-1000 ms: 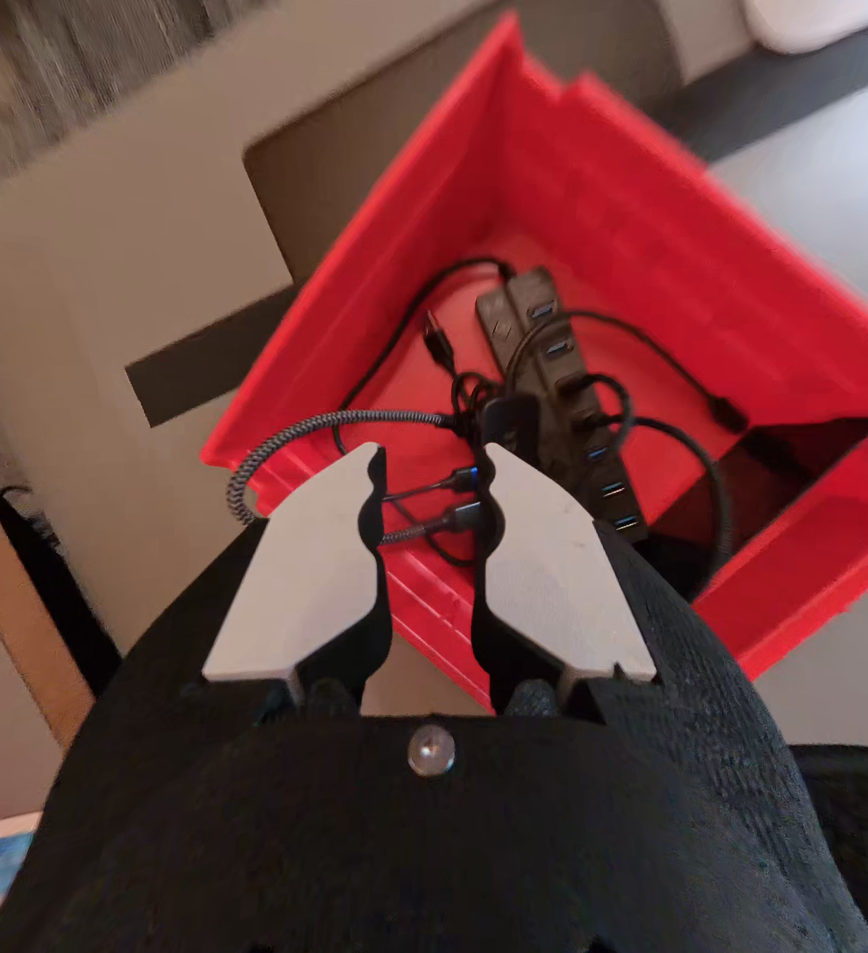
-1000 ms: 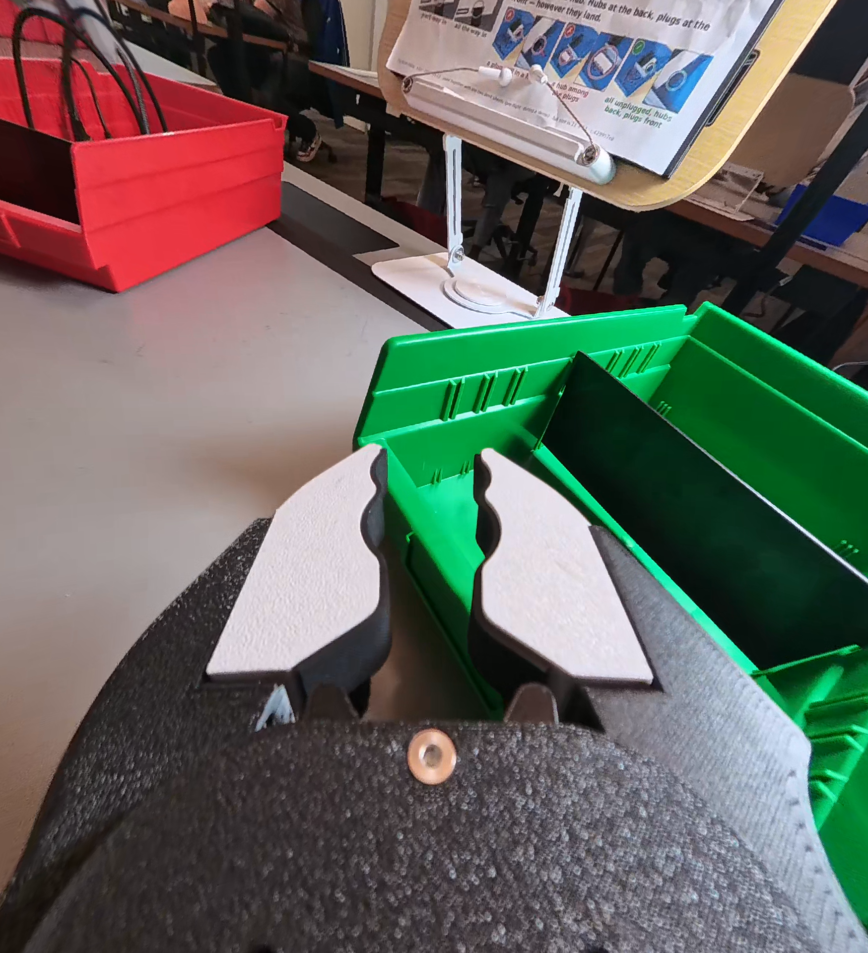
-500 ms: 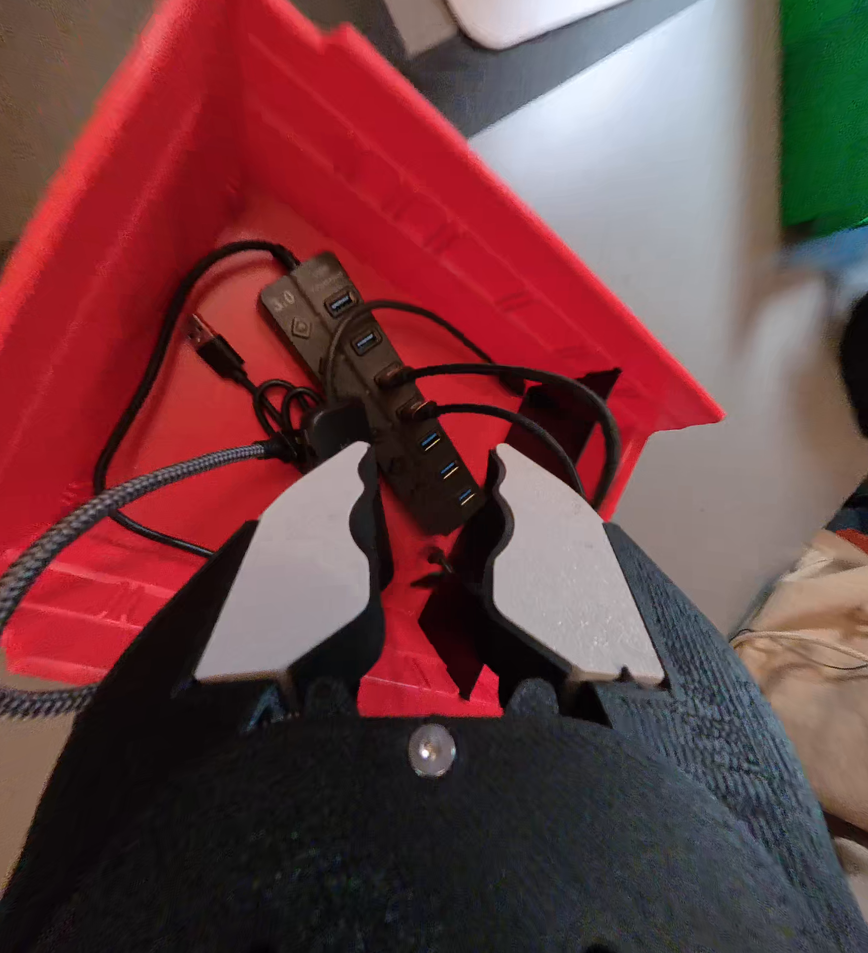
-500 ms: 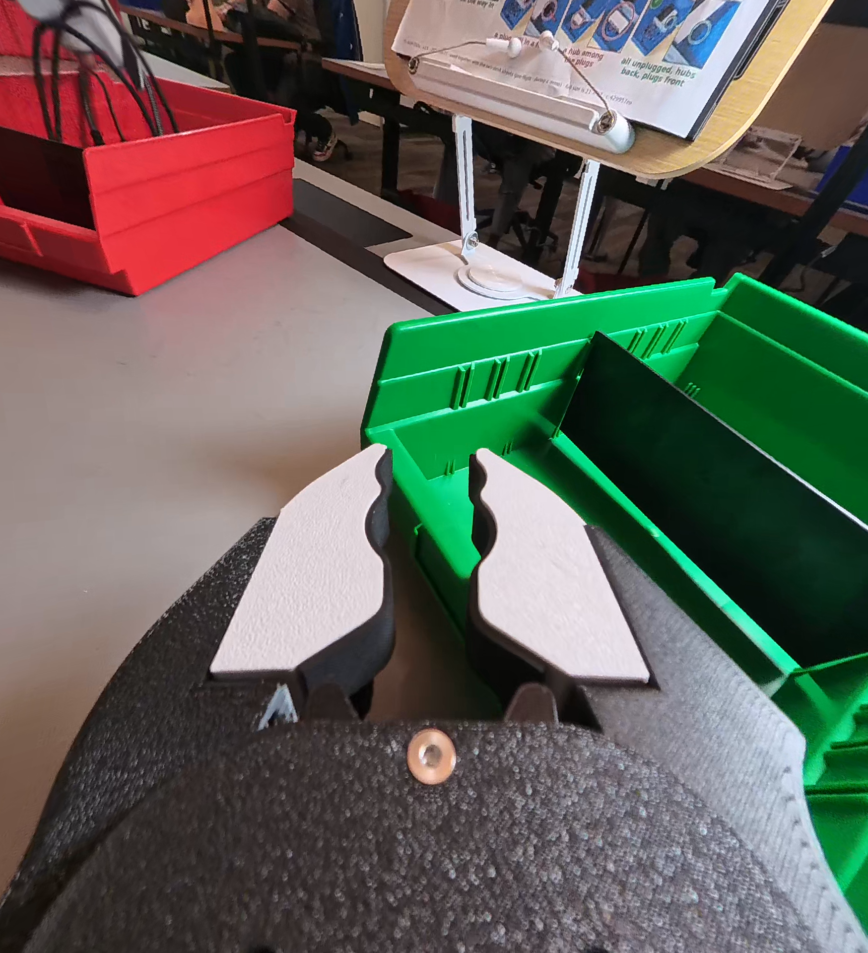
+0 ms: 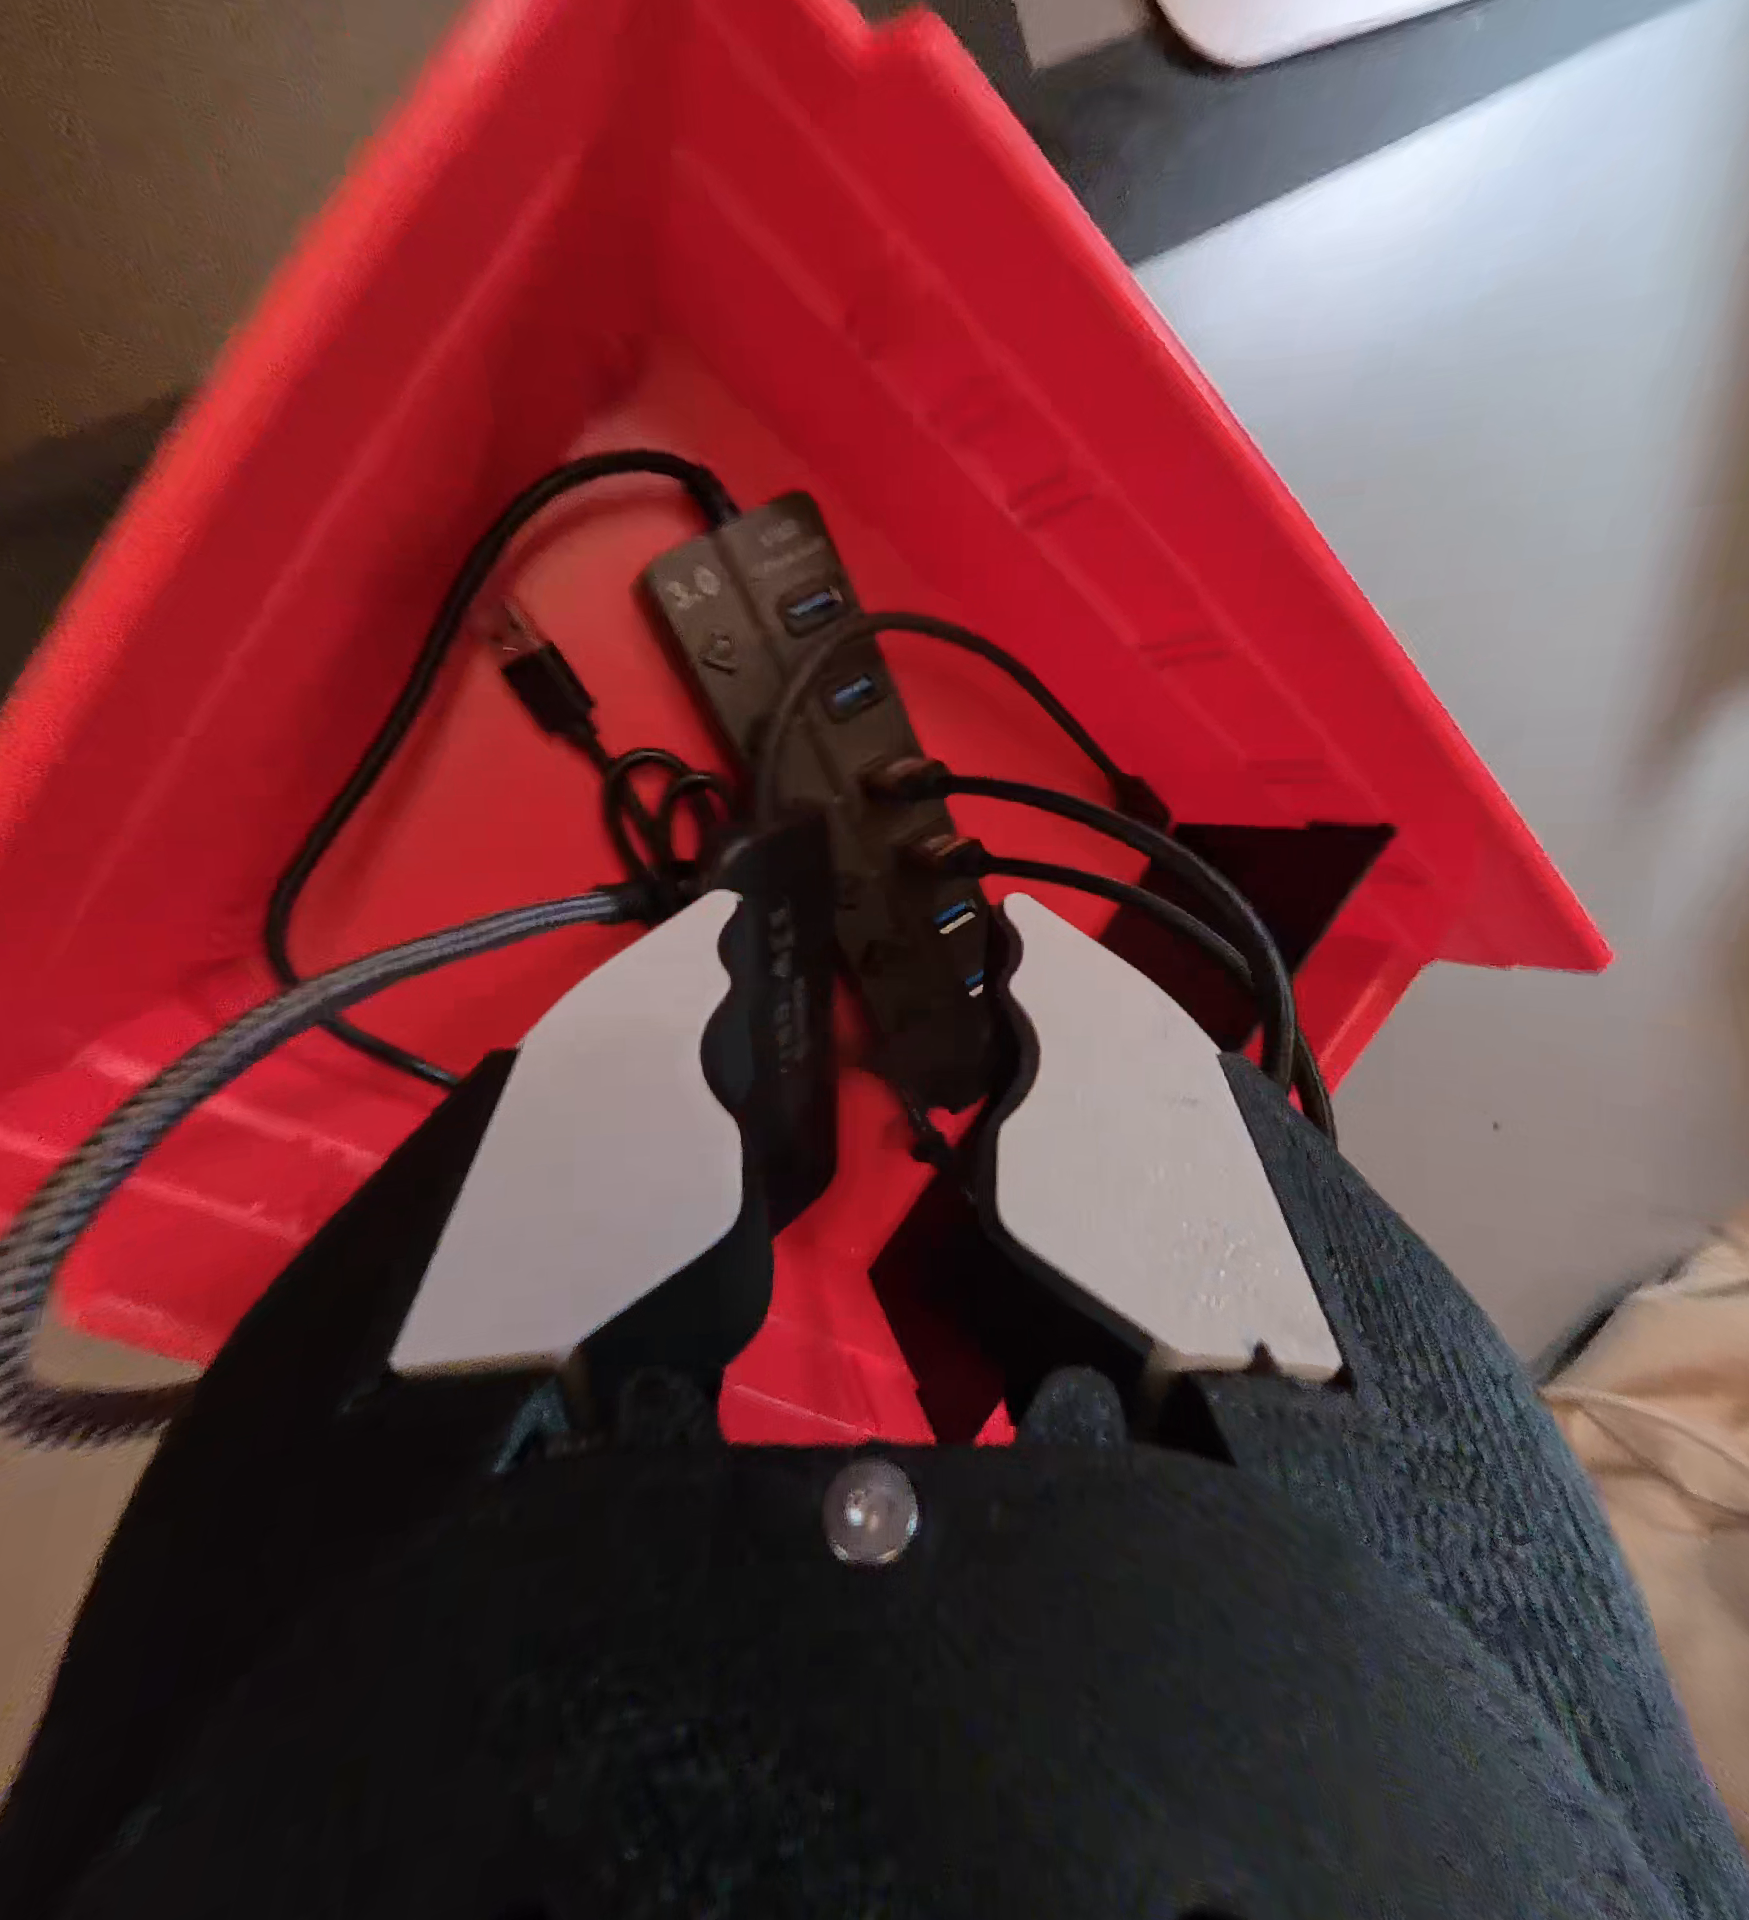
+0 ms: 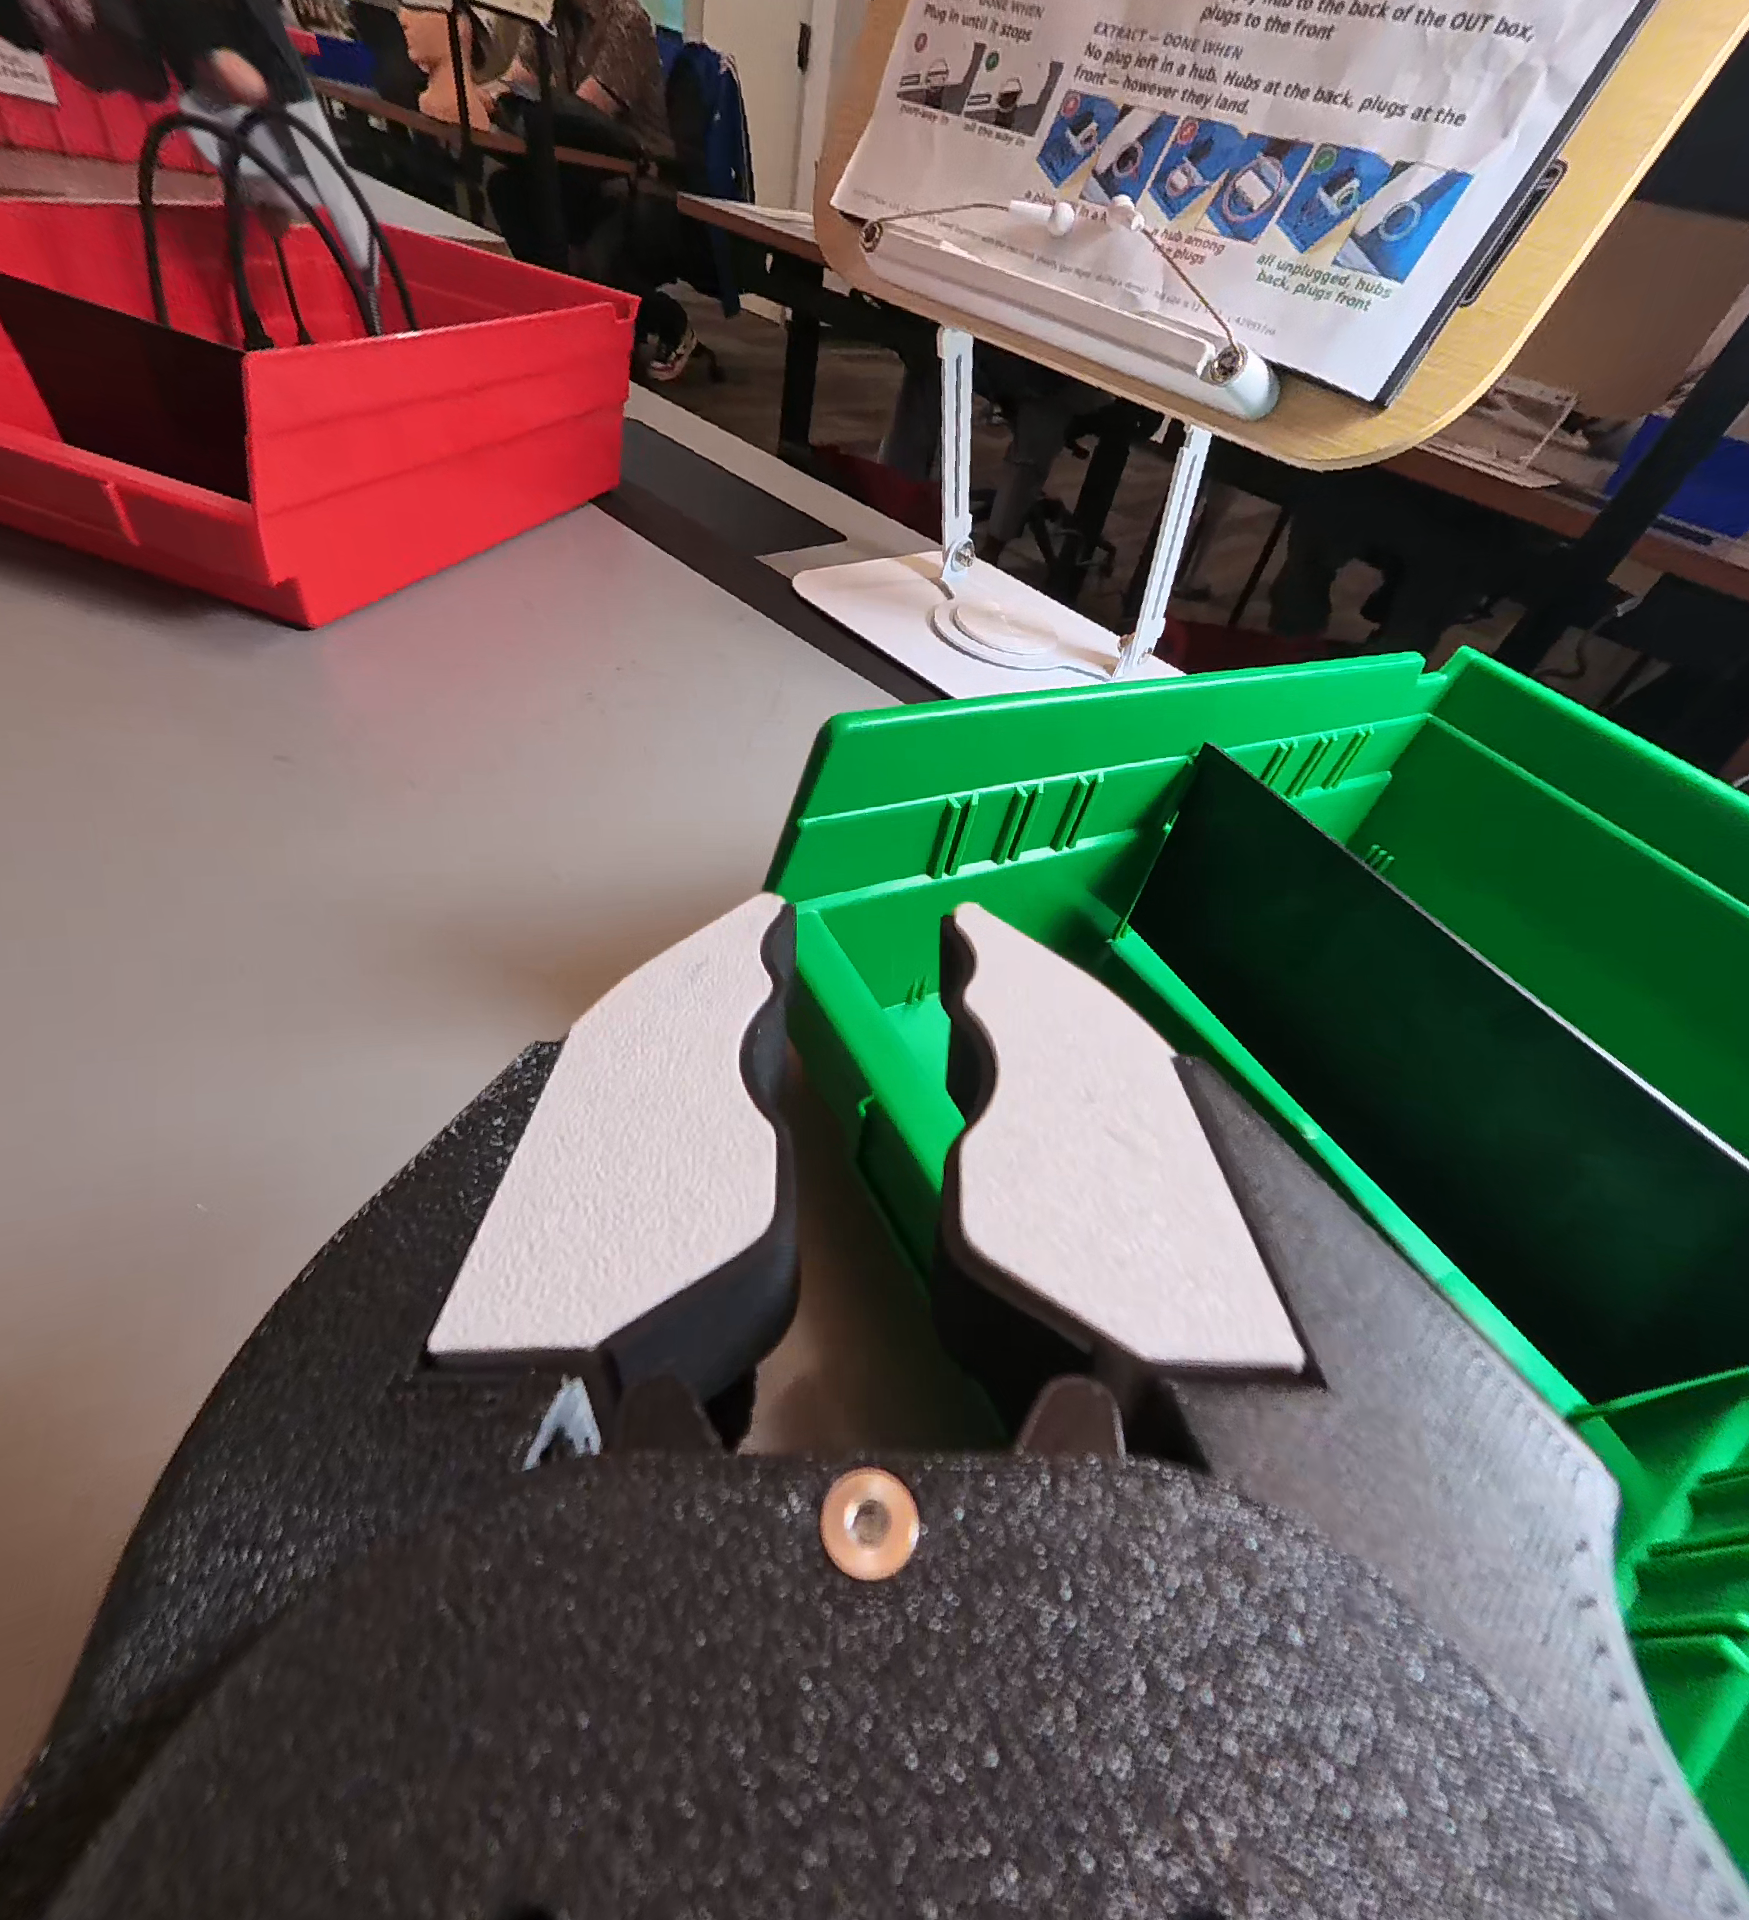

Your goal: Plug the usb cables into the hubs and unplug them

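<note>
Grey tabletop (image 6: pixel 330 883) carries both bins, with a dark strip along its far edge and other desks and seated people behind it. Your left gripper (image 5: pixel 865 914) hangs over the red bin (image 5: pixel 818 260), its jaws set wide apart. Between them you can see a long black hub (image 5: pixel 828 748) lying on the bin floor, with a row of ports along its right side. Two black cables (image 5: pixel 1140 831) are plugged into the middle ports and loop off to the right; the ports above and below them show blue and open. A second black hub (image 5: pixel 782 997) lies against the inner edge of your left finger; whether you are gripping it or it merely sits just beside the pad, you cannot tell from this angle. A grey braided cable (image 5: pixel 226 1060) runs from that hub over the bin's near wall and out to the left. A loose black plug (image 5: pixel 543 675) lies on the bin floor left of the long hub.

Your right gripper (image 6: pixel 865 914) rests low by the near corner of the green bin (image 6: pixel 1109 717), jaws parted a moderate way and holding nothing. A black divider (image 6: pixel 1421 1039) splits that bin lengthwise. Beyond it a white stand (image 6: pixel 995 623) props up an instruction sheet (image 6: pixel 1213 156) on a wooden board.
</note>
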